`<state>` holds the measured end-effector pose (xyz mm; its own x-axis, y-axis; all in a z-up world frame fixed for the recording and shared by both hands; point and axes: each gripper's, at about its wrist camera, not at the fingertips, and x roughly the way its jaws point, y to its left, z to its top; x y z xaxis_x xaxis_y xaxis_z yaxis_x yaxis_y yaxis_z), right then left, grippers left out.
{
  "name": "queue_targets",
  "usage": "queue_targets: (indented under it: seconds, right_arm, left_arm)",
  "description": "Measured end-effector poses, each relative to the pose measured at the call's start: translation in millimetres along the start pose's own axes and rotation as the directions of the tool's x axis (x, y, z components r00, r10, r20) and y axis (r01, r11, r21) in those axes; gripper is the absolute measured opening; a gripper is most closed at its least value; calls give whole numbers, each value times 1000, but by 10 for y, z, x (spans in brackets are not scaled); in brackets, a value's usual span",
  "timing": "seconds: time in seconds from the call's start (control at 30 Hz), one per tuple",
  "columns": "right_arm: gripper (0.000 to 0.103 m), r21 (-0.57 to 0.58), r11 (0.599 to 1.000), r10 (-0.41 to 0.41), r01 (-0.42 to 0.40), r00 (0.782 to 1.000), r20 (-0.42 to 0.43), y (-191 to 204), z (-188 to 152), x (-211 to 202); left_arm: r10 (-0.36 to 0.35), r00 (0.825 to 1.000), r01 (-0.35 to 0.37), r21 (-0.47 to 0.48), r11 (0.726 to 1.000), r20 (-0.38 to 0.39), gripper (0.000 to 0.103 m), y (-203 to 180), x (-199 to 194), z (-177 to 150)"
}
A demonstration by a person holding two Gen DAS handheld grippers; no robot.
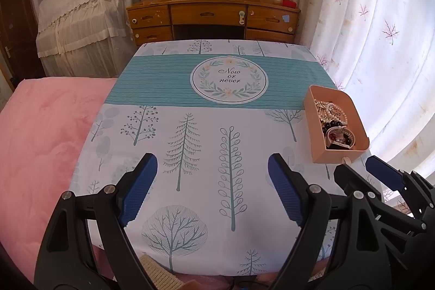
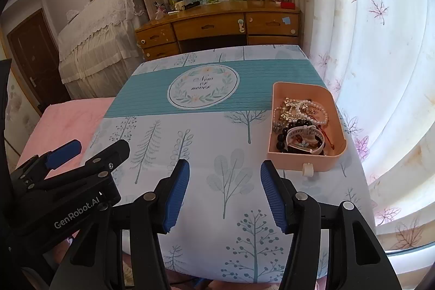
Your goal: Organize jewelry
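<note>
We see the jewelry (image 2: 301,124) heaped in a pink tray (image 2: 337,124) near the right edge of the bench (image 2: 217,154), probably so it stays corralled until each piece is sorted. A watch (image 2: 307,139) lies on top of the beads; the tangle beneath is hard to separate by eye. Both hand-held grippers hover over bare cloth, tilted downward. The left hand-held gripper (image 1: 212,167) has its jaws wide apart and empty; the right hand-held gripper (image 2: 224,173), nearer the tray, stands partly apart, holding nothing.

Grippers: two were in view, left gripper (image 1: 212,178) and right gripper (image 2: 224,188)
Pink tray (image 2: 337,156): one
Watch (image 2: 301,131): one
Pearl strands (image 2: 318,108): count unclear
</note>
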<state>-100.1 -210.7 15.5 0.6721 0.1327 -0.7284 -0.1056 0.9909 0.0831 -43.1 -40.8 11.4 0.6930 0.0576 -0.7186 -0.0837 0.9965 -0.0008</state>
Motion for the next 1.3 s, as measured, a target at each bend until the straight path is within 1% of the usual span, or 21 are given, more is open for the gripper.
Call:
queue_targets:
  seconds: [1.3]
  right_arm:
    - [55,5,1000,2,-2,1000,-19,-31,-9,55]
  left_arm:
    - [-11,1000,11,-4,1000,-24,82,43,89,-26]
